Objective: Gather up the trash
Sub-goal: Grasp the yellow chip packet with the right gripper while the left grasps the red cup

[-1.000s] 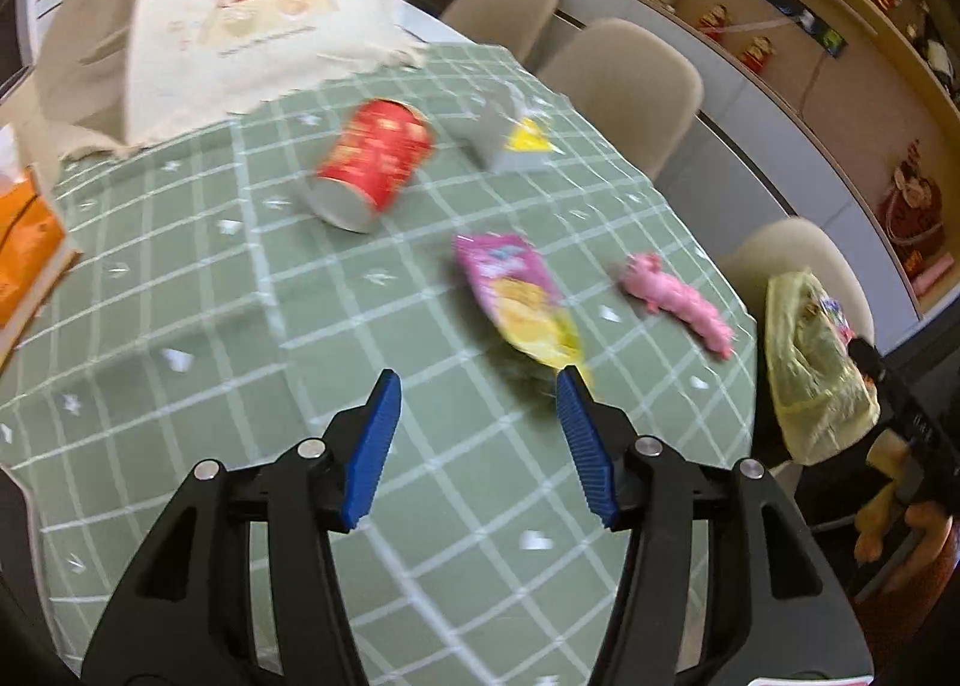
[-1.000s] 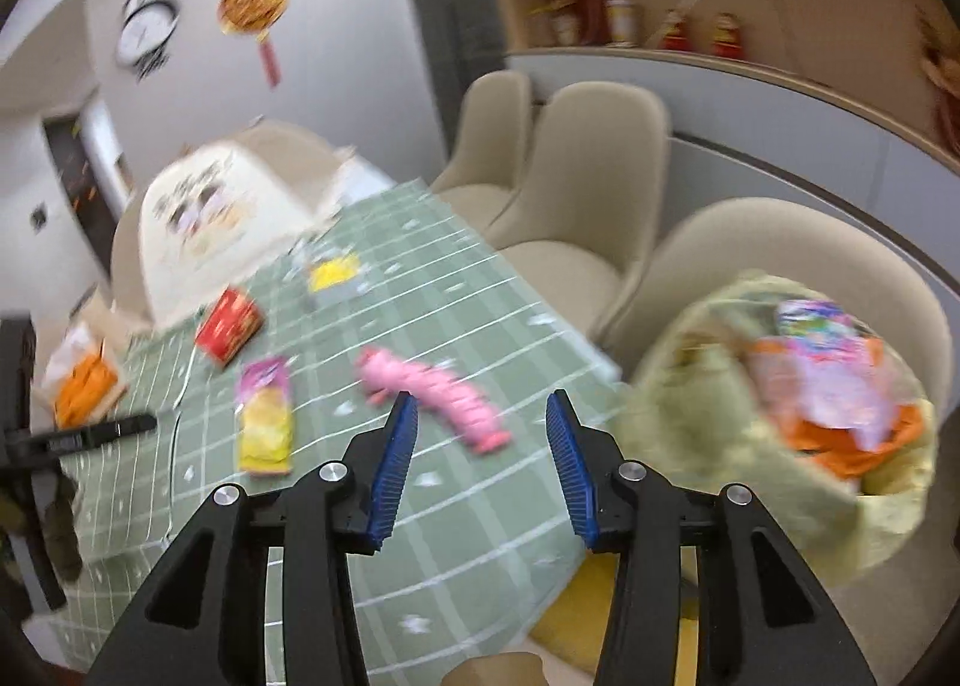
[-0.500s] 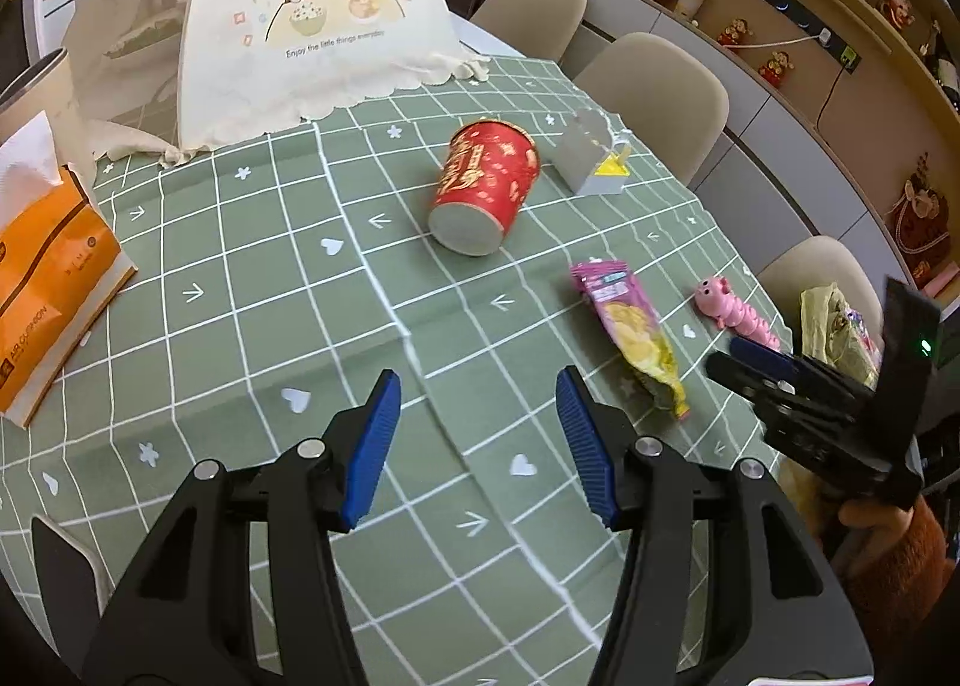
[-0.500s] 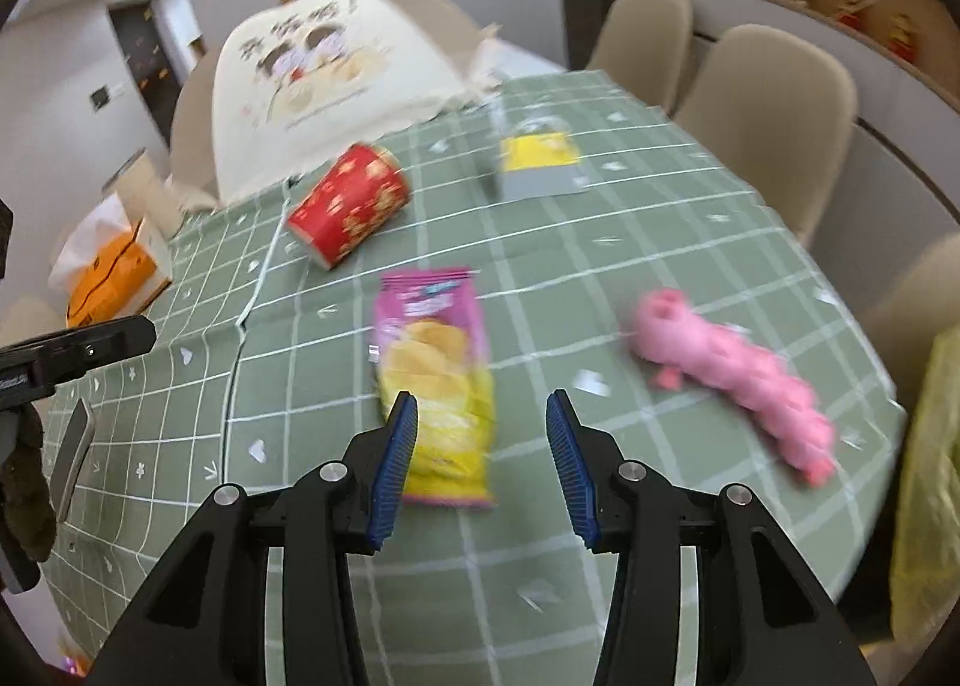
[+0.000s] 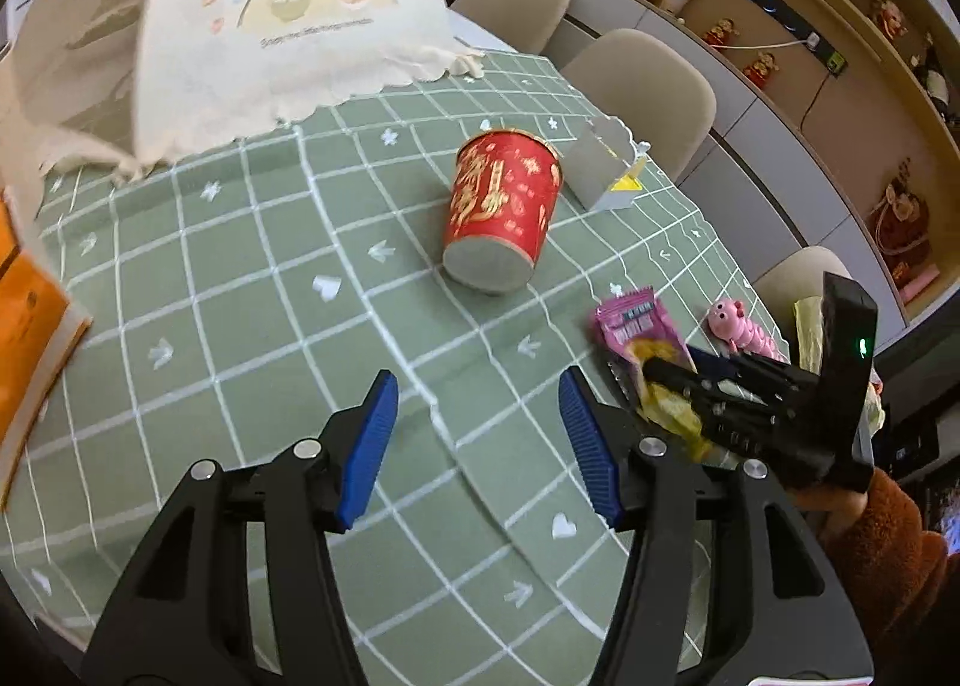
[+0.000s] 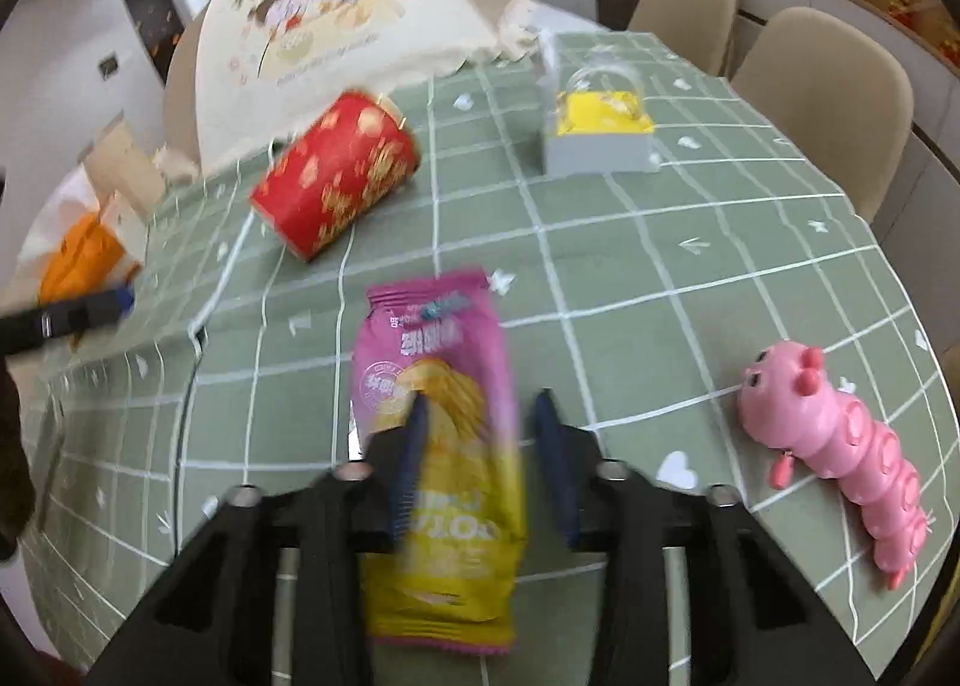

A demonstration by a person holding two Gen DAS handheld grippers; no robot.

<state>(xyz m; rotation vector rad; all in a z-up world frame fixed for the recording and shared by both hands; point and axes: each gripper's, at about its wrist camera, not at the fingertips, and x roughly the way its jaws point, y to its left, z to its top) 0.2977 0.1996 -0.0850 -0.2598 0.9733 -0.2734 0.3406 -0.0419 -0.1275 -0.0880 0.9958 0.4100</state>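
Trash on the checked tablecloth (image 6: 690, 278): one snack bag (image 6: 441, 416) between the closing right gripper (image 6: 480, 434) jaws, one tipped red cup (image 5: 501, 212). Left gripper (image 5: 477, 434) hovers released, empty.

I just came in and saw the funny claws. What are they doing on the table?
A person is picking up trash with a claw in each hand. The right gripper is closing over the pink and yellow snack packet, which lies flat on the green checked tablecloth. The left gripper hangs open and empty above the cloth, facing the tipped red cup. The pink caterpillar toy and the small grey box lie untouched.
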